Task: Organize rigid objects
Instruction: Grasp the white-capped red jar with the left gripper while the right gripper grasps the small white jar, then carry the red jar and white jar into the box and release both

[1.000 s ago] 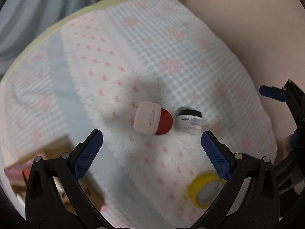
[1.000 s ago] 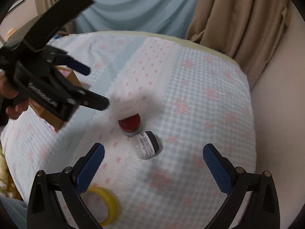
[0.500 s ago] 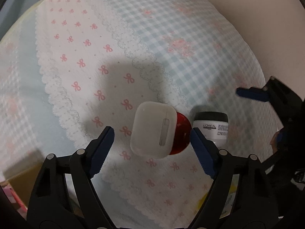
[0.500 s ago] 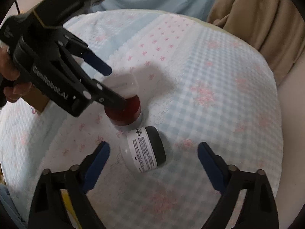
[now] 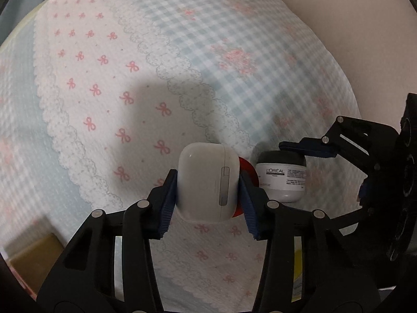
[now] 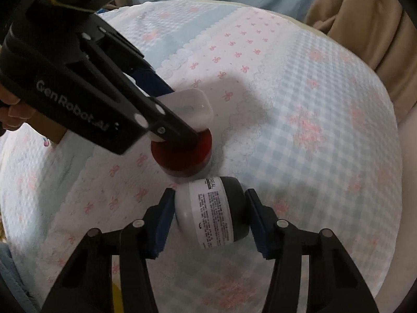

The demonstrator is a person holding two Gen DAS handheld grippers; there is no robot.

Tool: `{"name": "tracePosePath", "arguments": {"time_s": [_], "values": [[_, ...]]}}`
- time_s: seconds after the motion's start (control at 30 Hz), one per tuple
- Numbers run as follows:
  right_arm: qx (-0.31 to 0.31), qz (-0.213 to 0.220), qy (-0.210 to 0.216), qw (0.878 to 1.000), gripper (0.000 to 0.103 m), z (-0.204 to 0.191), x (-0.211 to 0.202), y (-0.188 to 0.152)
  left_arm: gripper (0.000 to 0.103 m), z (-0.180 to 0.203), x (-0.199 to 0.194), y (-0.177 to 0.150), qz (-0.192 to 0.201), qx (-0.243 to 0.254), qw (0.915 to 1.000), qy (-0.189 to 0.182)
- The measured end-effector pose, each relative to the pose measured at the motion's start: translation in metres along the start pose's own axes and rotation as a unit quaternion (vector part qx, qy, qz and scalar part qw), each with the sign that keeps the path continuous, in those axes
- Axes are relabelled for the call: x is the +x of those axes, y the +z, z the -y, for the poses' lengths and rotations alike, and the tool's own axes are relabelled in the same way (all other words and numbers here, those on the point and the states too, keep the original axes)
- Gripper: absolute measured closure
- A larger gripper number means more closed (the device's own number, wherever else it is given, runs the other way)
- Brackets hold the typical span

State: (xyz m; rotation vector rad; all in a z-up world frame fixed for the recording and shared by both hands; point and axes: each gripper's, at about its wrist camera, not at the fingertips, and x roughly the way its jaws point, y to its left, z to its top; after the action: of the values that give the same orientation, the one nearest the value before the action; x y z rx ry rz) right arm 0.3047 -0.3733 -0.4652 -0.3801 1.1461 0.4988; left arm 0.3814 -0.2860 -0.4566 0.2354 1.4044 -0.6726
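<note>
A white earbud case (image 5: 203,167) stands on a red-lidded jar (image 5: 249,168) on the bedspread. My left gripper (image 5: 207,185) is closing, and its blue pads press the case's two sides. Just right of it a white L'Oreal jar (image 6: 211,214) with a black lid lies on its side. My right gripper (image 6: 210,203) is closing too, one pad on the jar's white base and one on its black lid. In the right wrist view the left gripper (image 6: 166,127) comes in from the upper left onto the case (image 6: 192,107) above the red-lidded jar (image 6: 182,154).
A patterned blue, white and pink bedspread (image 5: 182,65) covers the bed. A yellow tape roll (image 5: 298,274) lies near me behind the left gripper's frame. A cardboard box (image 5: 31,255) sits at the left. Beige curtains (image 6: 359,26) hang beyond the bed. A person's hand (image 6: 10,114) holds the left gripper.
Both grippers came down toward the bed and went from wide open to closed, the left onto the earbud case and the right onto the L'Oreal jar.
</note>
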Motion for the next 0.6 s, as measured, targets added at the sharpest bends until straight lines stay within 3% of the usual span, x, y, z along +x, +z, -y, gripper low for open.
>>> {"name": "tracePosePath", "arguments": {"time_s": [0.3, 0.6], "values": [[0.033, -0.004, 0.005, 0.999, 0.055, 0.004, -0.006, 0.000, 0.061, 0.004, -0.005, -0.003, 0.005, -0.003, 1.0000, 0.002], [0.097, 0.013, 0.004, 0.995, 0.055, 0.010, -0.047, 0.001, 0.061, 0.016, -0.048, -0.008, 0.037, -0.011, 0.9992, 0.007]]}}
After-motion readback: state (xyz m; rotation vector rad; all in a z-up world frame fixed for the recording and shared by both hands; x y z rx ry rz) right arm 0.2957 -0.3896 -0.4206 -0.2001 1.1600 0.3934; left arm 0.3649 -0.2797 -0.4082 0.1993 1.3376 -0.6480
